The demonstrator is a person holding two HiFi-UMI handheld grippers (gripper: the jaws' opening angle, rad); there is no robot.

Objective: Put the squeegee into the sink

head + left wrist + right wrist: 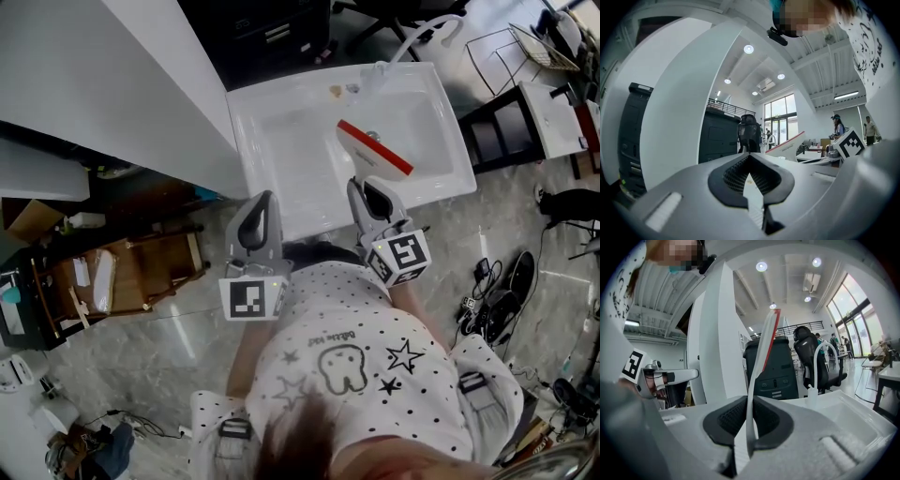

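The squeegee [375,150], white with a red blade edge, hangs over the basin of the white sink [281,122]. My right gripper [368,190] is shut on its handle at the sink's front rim. In the right gripper view the squeegee [761,357] rises almost upright out of the closed right gripper [749,401], red edge at the top. My left gripper [258,204] stays to the left at the sink's front edge. In its own view the left gripper [750,157] is shut with nothing between its fingers, and the squeegee [787,146] shows off to the right.
A curved white faucet [417,37] stands at the sink's back right corner. A white cabinet panel [141,84] borders the sink on the left. Black office furniture [272,33] is behind, a wire rack [511,47] to the right, cables [497,295] on the floor.
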